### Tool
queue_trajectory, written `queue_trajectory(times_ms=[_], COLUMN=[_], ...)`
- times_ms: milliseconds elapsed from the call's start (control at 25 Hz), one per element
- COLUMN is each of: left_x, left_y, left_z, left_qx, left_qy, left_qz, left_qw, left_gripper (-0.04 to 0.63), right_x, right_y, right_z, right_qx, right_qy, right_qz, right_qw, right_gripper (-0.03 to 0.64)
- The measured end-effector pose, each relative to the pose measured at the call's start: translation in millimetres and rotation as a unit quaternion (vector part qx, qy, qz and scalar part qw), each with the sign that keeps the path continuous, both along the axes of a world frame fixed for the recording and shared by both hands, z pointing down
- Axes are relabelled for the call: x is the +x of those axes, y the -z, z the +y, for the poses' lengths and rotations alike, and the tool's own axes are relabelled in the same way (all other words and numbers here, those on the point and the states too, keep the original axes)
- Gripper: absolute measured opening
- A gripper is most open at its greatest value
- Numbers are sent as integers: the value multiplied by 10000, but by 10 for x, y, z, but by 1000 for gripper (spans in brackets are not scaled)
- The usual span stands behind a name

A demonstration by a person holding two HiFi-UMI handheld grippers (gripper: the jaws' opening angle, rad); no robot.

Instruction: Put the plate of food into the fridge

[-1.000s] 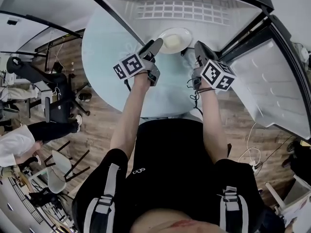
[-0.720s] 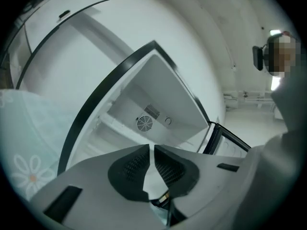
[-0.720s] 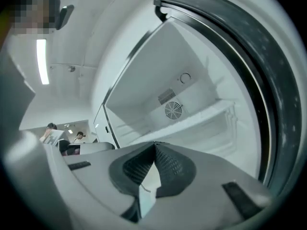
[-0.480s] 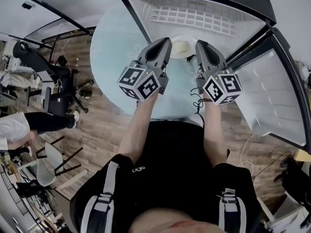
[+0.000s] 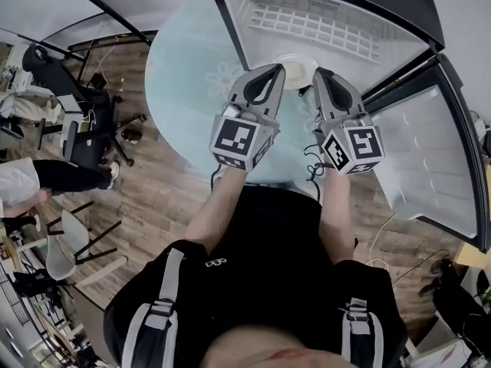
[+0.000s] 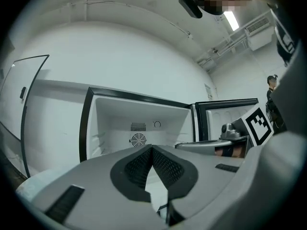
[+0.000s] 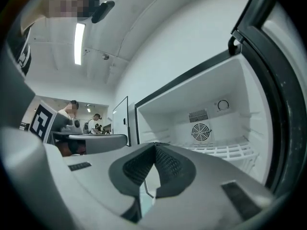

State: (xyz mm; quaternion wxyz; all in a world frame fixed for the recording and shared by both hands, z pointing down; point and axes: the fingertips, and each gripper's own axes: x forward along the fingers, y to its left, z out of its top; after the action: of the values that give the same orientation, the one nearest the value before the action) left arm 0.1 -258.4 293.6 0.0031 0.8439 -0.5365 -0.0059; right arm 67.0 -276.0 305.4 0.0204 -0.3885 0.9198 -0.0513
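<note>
A white plate (image 5: 296,58) with pale food shows in the head view between the tips of my two grippers, at the mouth of the open fridge (image 5: 307,14). My left gripper (image 5: 275,71) is at its left side and my right gripper (image 5: 321,75) at its right. Both point at the fridge. In the left gripper view the left gripper (image 6: 152,148) is shut, pads meeting, nothing seen between them. The right gripper (image 7: 154,146) is shut the same way. Neither gripper view shows the plate. I cannot tell whether the grippers touch it.
The fridge stands behind a round pale glass table (image 5: 184,75), with a white wire shelf (image 7: 225,151) inside and its door (image 5: 430,152) swung open to the right. Office chairs (image 5: 84,140) and a person (image 5: 19,179) are on the wooden floor at left.
The left gripper's jaws went from open to shut. Both grippers rose toward the head camera and closed in on either side of the plate, nearer the fridge.
</note>
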Motion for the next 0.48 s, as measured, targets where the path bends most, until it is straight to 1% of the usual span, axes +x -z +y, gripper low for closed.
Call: queue_trajectory(times_ms=[120, 280, 480], left_x=[-82, -43, -100], left_y=[-3, -3, -39], left_z=[-15, -19, -38], left_qx=[-21, -66, -102], left_qy=[-13, -16, -9], left_qz=[41, 122, 149], left_qw=[10000, 9999, 9998], left_gripper=[0, 0, 1], right_x=[-110, -74, -144], right_y=[-47, -29, -42], right_z=[11, 14, 5], right_qx=[-60, -44, -16], right_qy=[40, 33, 57], right_qz=[69, 109, 130], right_qw=[10000, 9999, 9999], right_gripper=[1, 2, 0])
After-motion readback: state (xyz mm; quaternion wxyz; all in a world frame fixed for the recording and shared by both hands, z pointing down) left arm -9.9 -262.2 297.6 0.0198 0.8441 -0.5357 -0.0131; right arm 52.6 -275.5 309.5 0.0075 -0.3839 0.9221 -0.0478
